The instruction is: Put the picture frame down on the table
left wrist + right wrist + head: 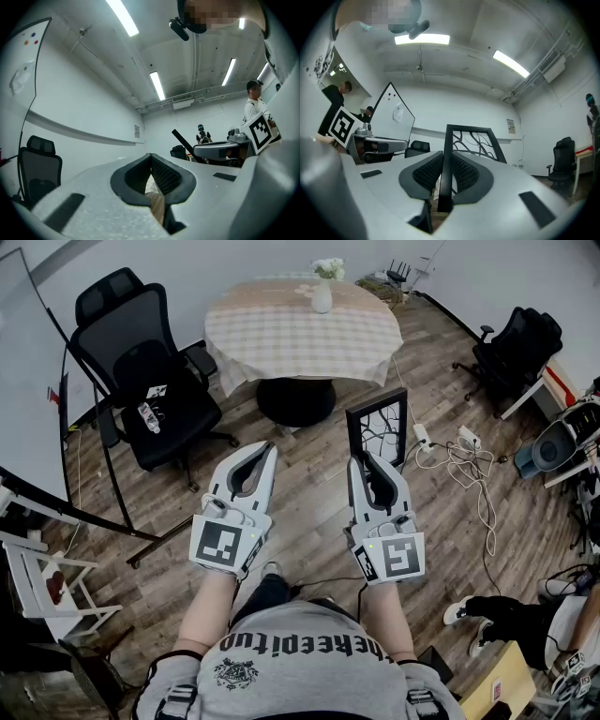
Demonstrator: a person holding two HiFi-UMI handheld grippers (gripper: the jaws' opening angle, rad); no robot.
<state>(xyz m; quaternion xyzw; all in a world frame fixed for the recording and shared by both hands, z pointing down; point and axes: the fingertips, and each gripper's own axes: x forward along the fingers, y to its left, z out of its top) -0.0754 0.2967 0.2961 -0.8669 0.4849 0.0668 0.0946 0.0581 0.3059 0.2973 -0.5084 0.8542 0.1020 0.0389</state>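
Observation:
A black picture frame (378, 427) with a branch drawing stands upright in the air, its left edge clamped in my right gripper (364, 462). In the right gripper view the picture frame (474, 140) rises between the two black pads, which press on its dark edge. My left gripper (265, 455) hangs beside it to the left, jaws closed with nothing between them (151, 160). The round table (281, 329) with a checked cloth stands farther ahead, well beyond both grippers. A white vase (322, 296) with flowers sits on its far side.
A black office chair (145, 381) stands left of the table and another office chair (517, 348) at the far right. Cables and a power strip (459, 451) lie on the wooden floor to the right. A whiteboard (28, 390) leans at the left.

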